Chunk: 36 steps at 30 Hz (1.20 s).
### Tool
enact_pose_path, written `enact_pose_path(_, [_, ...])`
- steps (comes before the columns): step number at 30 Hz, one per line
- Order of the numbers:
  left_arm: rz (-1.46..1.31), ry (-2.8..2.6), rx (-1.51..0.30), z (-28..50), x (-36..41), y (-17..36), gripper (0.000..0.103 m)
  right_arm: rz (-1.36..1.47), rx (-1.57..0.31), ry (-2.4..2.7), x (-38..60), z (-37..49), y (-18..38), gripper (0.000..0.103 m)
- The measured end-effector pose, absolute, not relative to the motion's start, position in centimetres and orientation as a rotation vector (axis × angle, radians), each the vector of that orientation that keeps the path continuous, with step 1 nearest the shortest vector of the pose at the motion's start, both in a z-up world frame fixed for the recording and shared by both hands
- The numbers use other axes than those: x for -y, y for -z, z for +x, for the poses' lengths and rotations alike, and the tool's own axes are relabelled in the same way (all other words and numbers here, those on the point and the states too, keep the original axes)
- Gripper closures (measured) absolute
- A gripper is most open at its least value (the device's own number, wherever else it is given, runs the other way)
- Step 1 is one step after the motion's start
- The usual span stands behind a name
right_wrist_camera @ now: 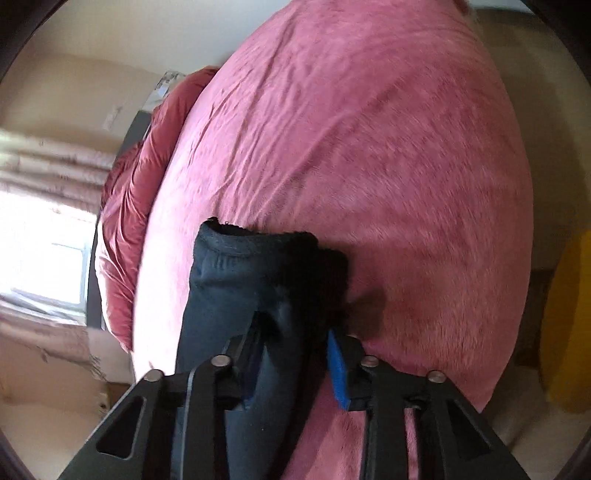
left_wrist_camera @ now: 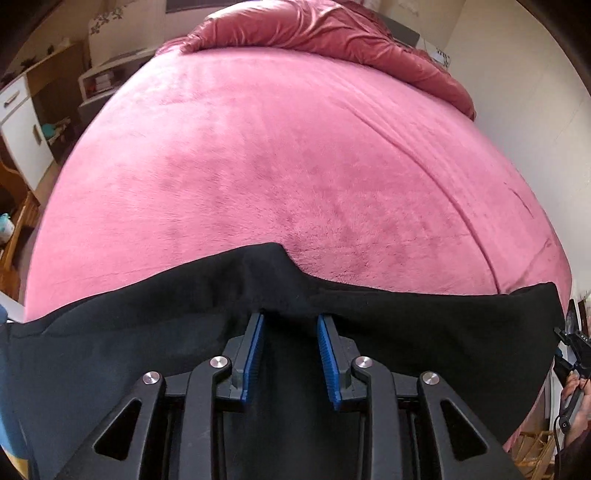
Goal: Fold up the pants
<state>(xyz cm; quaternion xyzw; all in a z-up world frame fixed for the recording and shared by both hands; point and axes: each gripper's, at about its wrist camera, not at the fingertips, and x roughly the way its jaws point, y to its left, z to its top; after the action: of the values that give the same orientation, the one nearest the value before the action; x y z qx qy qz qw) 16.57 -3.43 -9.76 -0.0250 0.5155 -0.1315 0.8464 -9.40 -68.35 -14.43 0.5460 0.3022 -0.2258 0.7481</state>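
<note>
The black pants [left_wrist_camera: 406, 325] stretch across the near edge of a pink plush bed [left_wrist_camera: 277, 166]. My left gripper [left_wrist_camera: 290, 321] has its blue-padded fingers [left_wrist_camera: 255, 350] apart, with the cloth's edge draped over the tips and hiding them. In the right wrist view, the pants' hem end [right_wrist_camera: 251, 280] hangs bunched between the fingers of my right gripper [right_wrist_camera: 295, 328], which grips the cloth above the bed [right_wrist_camera: 369, 166]. The blue right pad [right_wrist_camera: 338, 369] shows; the left one is mostly covered.
A rumpled darker pink duvet [left_wrist_camera: 332, 33] lies at the head of the bed. White and wood cabinets [left_wrist_camera: 22, 122] stand to the left. A window with curtains [right_wrist_camera: 40, 251] is beyond the bed. The other handheld gripper [left_wrist_camera: 572, 354] shows at the right edge.
</note>
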Motion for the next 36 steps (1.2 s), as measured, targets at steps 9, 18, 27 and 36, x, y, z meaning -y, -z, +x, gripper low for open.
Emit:
enact_pose_path(9, [-0.127,0.316,-1.087,11.2,1.2,8.4,0.073,1.03,-0.658,0.407,66.5,-7.9,9.8,0.084])
enact_pose_path(18, [-0.177,0.428,-1.124,6.3,1.3,8.5,0.073,0.774,-0.699,0.132,58.5,-4.7,3.4,0.085])
enact_pose_path(27, [-0.256,0.462,-1.134,4.8,0.3,8.7,0.073,0.552,-0.842,-0.15,45.6,-0.3,2.7,0.085])
enact_pose_path(36, [-0.36,0.502,-1.161,4.3,-0.7,9.7,0.073,0.353,-1.048,-0.37,32.3,3.0,7.4,0.086])
